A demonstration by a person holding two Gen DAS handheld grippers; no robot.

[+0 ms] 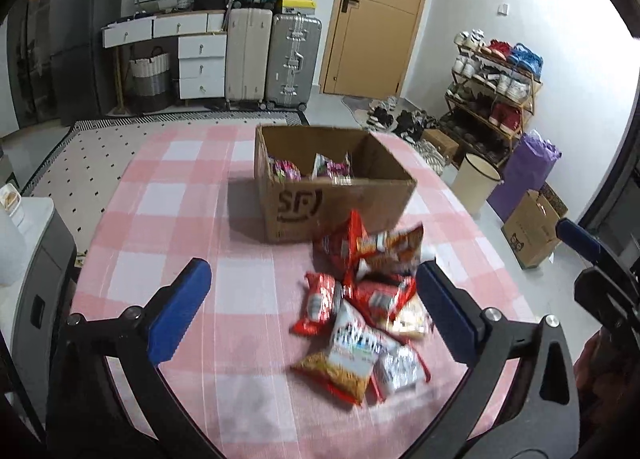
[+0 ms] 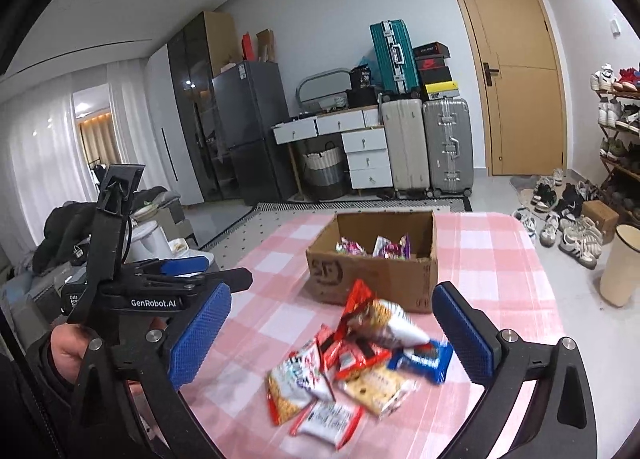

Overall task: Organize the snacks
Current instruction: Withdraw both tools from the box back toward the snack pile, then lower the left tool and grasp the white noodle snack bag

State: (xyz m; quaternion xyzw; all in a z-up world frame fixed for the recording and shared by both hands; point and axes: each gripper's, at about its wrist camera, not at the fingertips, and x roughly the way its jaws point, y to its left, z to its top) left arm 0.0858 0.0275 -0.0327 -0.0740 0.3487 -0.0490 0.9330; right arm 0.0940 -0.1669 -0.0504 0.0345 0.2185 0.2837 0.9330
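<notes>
An open cardboard box (image 1: 336, 195) (image 2: 372, 271) stands on the pink checked tablecloth (image 1: 180, 219) (image 2: 500, 259), with a few purple snack packets (image 1: 328, 169) (image 2: 390, 247) inside. In front of it lies a loose pile of snack packets (image 1: 368, 299) (image 2: 356, 363), red, orange, white and one blue (image 2: 424, 359). My left gripper (image 1: 316, 307) is open, its blue pads wide apart above the pile, nothing between them. My right gripper (image 2: 332, 335) is open too, hanging over the pile and holding nothing. The left gripper also shows at the left of the right wrist view, held by a hand (image 2: 68, 351).
Beyond the table stand suitcases (image 1: 272, 55) (image 2: 428, 147), white drawers (image 1: 200, 67), a dark fridge (image 2: 248, 131) and a wooden door (image 1: 376, 15) (image 2: 516, 71). A shoe rack (image 1: 496, 87), a cream bin (image 1: 476, 179) (image 2: 620, 263) and a floor box (image 1: 532, 231) sit to the right.
</notes>
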